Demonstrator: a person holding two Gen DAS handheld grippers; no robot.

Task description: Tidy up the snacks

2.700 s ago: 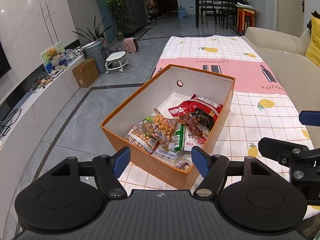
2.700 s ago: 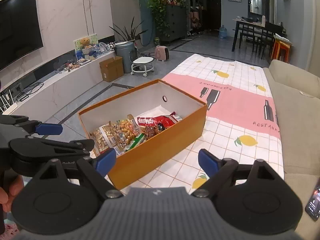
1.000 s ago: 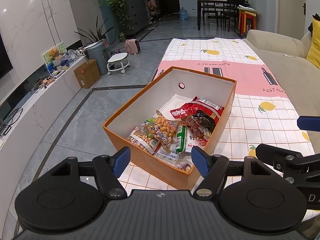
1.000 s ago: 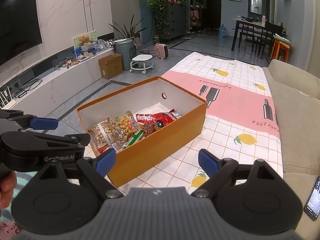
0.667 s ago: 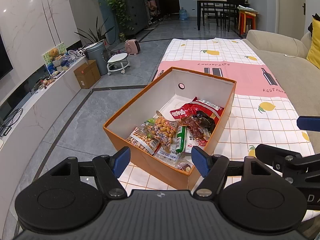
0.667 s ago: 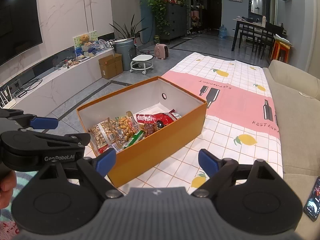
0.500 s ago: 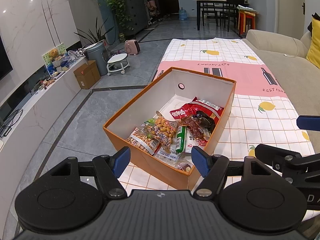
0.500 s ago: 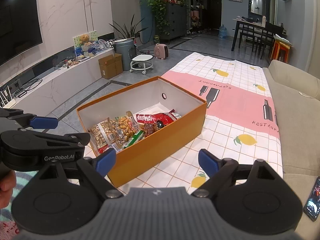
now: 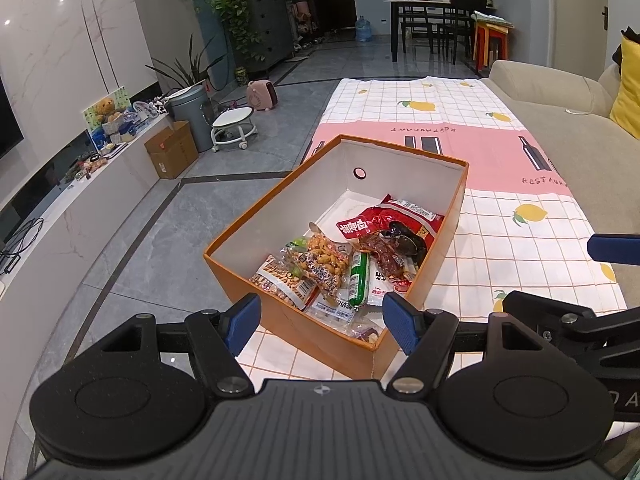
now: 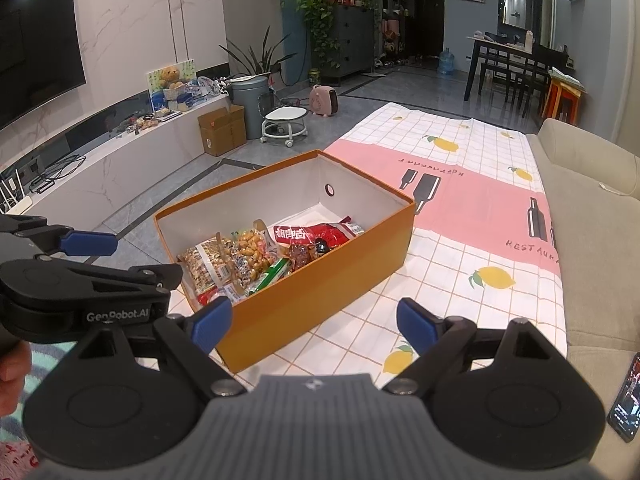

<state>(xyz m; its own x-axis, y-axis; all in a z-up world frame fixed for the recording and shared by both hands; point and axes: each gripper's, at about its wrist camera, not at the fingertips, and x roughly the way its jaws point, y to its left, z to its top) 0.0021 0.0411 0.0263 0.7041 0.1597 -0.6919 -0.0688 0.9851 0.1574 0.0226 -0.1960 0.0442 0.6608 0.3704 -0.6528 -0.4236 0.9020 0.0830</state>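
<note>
Orange box (image 9: 304,332) open-topped, far half bare; snack packets (image 9: 332,268) crowd near end; tablecloth (image 10: 472,240) beside box clear.

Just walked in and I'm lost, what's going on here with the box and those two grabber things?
A person holds a two-finger gripper in each hand over an orange box on a lemon-print cloth. The snack packets already lie inside the box. The left gripper and the right gripper are both open and empty, hovering just short of the box and touching nothing.

Snack-filled orange box (image 10: 320,288) beyond spread claw (image 10: 314,320)
</note>
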